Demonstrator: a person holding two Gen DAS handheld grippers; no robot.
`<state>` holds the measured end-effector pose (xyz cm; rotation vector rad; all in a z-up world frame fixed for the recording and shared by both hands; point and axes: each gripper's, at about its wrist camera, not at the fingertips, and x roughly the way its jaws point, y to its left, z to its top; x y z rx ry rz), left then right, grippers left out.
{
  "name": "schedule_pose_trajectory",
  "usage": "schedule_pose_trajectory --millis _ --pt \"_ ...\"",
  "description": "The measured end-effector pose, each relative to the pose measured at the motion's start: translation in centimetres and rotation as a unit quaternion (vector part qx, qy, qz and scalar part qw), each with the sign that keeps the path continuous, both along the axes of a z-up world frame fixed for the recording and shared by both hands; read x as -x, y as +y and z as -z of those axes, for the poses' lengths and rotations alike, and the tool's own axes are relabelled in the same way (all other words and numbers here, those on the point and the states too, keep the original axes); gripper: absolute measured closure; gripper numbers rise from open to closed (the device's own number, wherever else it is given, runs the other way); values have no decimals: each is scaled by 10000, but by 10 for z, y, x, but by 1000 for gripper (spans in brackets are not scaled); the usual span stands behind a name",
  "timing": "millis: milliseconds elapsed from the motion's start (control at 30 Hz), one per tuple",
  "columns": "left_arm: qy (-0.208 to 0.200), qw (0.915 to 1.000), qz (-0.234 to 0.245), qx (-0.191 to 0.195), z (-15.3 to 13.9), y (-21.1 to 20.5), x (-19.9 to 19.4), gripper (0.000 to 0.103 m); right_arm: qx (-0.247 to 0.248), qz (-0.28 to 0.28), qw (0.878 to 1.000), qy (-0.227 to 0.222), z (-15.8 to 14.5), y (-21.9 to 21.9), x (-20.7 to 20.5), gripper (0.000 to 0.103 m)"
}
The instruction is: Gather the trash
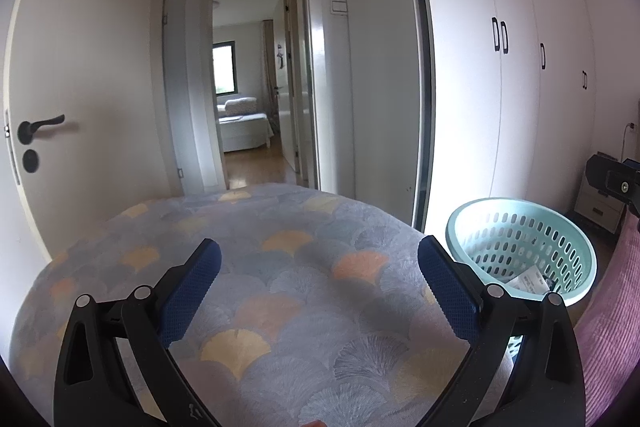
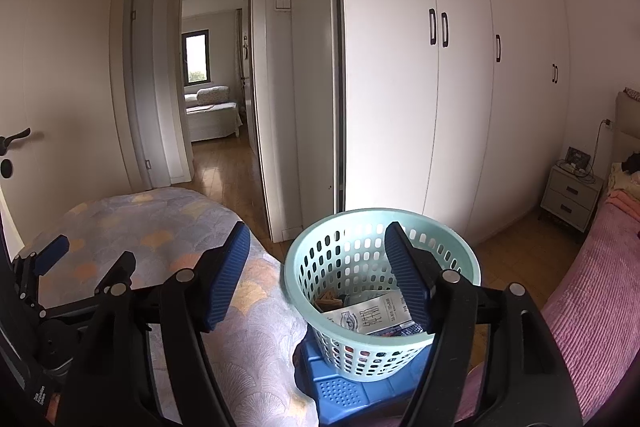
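Observation:
A pale green perforated basket (image 2: 380,323) stands on a blue plastic stool (image 2: 344,393). It holds trash: a white printed packet (image 2: 366,315) and brown scraps (image 2: 328,301). My right gripper (image 2: 320,271) is open and empty, just above and in front of the basket's rim. My left gripper (image 1: 318,277) is open and empty over a patterned cushioned surface (image 1: 280,267). The basket (image 1: 520,247) shows to its right in the left wrist view, with the white packet (image 1: 528,283) inside. The left gripper (image 2: 48,259) shows at the far left of the right wrist view.
A pink bedspread (image 2: 592,307) lies at the right. White wardrobe doors (image 2: 460,87) line the far wall. A grey nightstand (image 2: 570,197) stands beyond. An open white door (image 1: 80,87) at the left leads to a hallway with wooden floor (image 2: 224,167).

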<state>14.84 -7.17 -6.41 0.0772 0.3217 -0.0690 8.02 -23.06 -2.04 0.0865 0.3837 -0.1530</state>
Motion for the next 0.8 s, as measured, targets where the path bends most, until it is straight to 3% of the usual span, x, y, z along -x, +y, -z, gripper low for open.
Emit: schedule_pose_trajectory --millis 133,433,567,800 --pt "-104 9999 -72 -24 -4 -1 2 7 -62 45 9999 65 -3 0 3 37" --pt "207 9990 -162 359 -24 18 15 7 -144 -30 9999 -15 -14 3 20 37" --pt "77 9998 -106 132 -29 15 27 7 -135 -65 9999 -78 -18 11 27 36" --pt "244 9994 82 240 -27 22 35 7 -71 -90 9999 -122 -22 21 34 33"
